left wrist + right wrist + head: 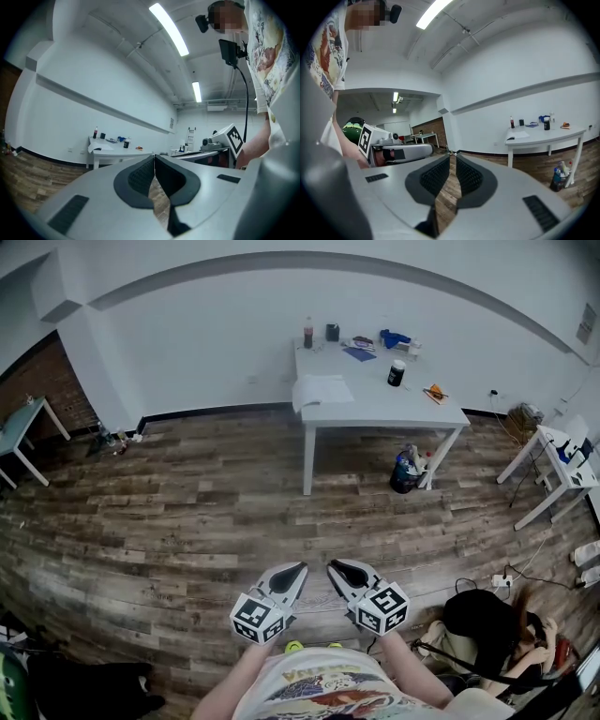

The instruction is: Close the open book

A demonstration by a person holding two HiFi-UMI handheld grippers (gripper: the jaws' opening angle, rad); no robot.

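Closest to me are my own two claws, held low in front of my body. My left claw [302, 567] is clenched tight, its tips meeting, with nothing but floorboards showing behind them. My right claw [332, 564] is closed down to the thinnest slit and is just as empty. Both point out over the wooden floor [187, 512], which stretches bare between me and the white table [375, 413] well across the room. As I judge it, closing has not begun and I am only at the approach. The next move calls for walking up to the table, then loosening one claw to catch a cover while the other steadies the rest. The book [322, 390] lies open on the table's near left corner. It shows as a pale spread of pages, and its left part seems to droop over the table edge. From here it is too small to make out a cover or spine. Behind it stand a bottle [307, 332] and other small things.
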